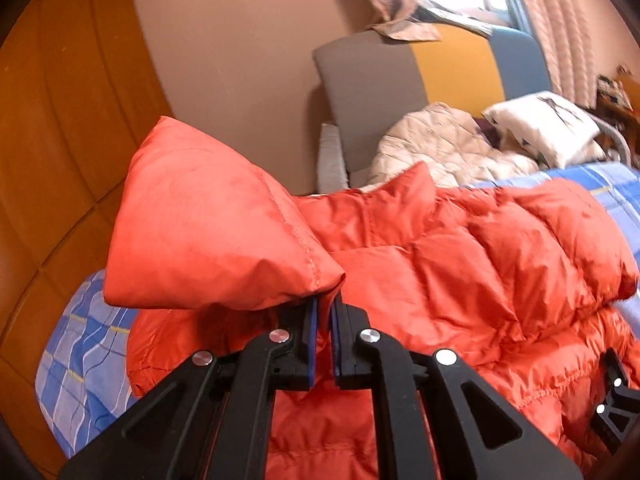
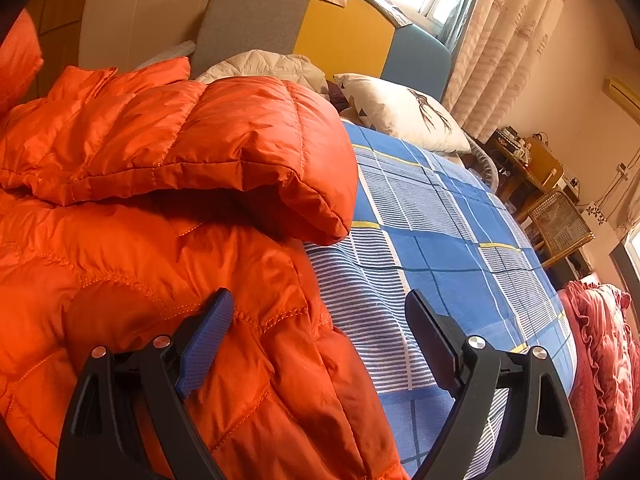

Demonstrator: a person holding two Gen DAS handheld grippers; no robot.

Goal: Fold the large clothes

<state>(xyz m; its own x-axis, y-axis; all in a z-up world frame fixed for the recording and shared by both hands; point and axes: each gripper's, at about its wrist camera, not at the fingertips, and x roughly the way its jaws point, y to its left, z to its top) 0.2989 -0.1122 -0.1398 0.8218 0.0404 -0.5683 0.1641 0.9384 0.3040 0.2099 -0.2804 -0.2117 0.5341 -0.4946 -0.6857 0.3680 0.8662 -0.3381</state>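
Between the pads of the left gripper [image 1: 324, 316] a raised sleeve end of the orange puffer jacket [image 1: 460, 264] is pinched tight, while the right gripper [image 2: 320, 336] hangs wide open and empty over the jacket's hem. Beyond both, one sleeve already lies folded across the quilted, glossy body on the blue plaid bedsheet [image 2: 440, 216]; this second sleeve and the final halving seem to remain.

The left gripper's [image 1: 323, 312] fingertips are covered by the pinched fold of the orange down jacket [image 1: 460, 264]. The jacket's lower part is cut off by both pictures' edges. Items on the far wooden table [image 2: 520, 168] are too small to be identified.
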